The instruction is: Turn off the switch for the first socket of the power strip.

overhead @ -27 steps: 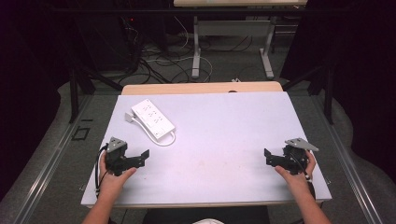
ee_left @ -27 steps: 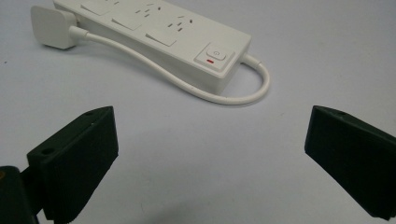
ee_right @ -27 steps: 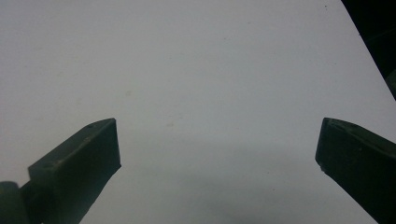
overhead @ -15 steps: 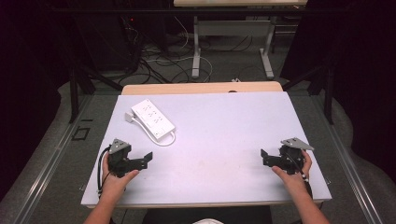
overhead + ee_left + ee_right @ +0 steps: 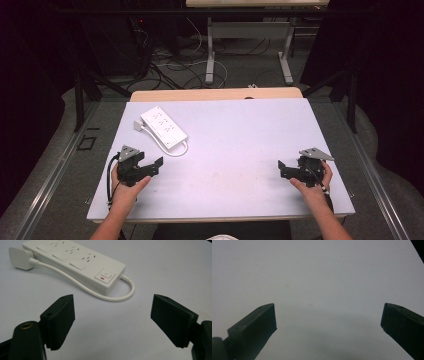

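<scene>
One white power strip [image 5: 163, 127] on the pale table [image 5: 240, 150], lying at the far left part of the top, slanted, long and flat. Three socket groups along its upper face, a rocker switch [image 5: 105, 275] with a small red mark at the near end. White cable [image 5: 82, 286] leaving that near end, looping round in a short bend and running back along the strip's side to a white plug [image 5: 18, 258] resting on the table just beside the far end.

Left gripper [image 5: 149, 167] near the strip's near end, apart from it, held low over the table and aimed toward the switch end; jaws spread wide, nothing between the pads [image 5: 60, 322] but bare table. Right gripper [image 5: 286, 169] well apart at the right side of the table, jaws likewise wide, bare tabletop between them in the right gripper view. Nothing lying between the left gripper and the strip.

Beyond the table: a wooden edge [image 5: 215, 94] at the far side, dark floor with tangled cables [image 5: 175, 60], and white legs of another desk [image 5: 211, 50].

Count: one power strip, one plug, one switch, two grippers, two hands.
</scene>
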{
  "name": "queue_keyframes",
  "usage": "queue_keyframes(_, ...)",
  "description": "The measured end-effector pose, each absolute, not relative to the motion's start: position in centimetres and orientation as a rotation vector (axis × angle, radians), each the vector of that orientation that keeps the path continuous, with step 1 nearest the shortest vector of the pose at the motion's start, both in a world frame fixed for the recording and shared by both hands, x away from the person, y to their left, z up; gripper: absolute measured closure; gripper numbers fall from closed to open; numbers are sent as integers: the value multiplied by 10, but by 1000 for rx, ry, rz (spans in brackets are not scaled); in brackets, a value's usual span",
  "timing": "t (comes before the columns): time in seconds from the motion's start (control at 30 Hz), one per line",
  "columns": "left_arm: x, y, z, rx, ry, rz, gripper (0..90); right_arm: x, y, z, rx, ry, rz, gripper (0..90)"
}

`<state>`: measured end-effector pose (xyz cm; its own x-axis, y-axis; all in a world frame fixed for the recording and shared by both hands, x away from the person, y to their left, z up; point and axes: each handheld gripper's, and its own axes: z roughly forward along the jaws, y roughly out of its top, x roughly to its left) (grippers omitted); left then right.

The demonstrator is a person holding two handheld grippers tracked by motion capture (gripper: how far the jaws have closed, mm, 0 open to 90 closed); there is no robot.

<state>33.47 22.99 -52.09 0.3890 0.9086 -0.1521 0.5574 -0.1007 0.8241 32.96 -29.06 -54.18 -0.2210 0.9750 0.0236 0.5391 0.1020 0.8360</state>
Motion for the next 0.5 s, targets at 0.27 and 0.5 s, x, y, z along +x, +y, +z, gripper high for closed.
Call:
queue_keyframes(0.27, 342, 221, -513, 1804, 1258, 532, 253, 329, -290, -542, 1475, 1815, 1014, 0)
queue_keyframes(0.5, 352, 214, -499, 1795, 1268, 521, 292, 330, -292, -542, 1485, 1818, 1016, 0)
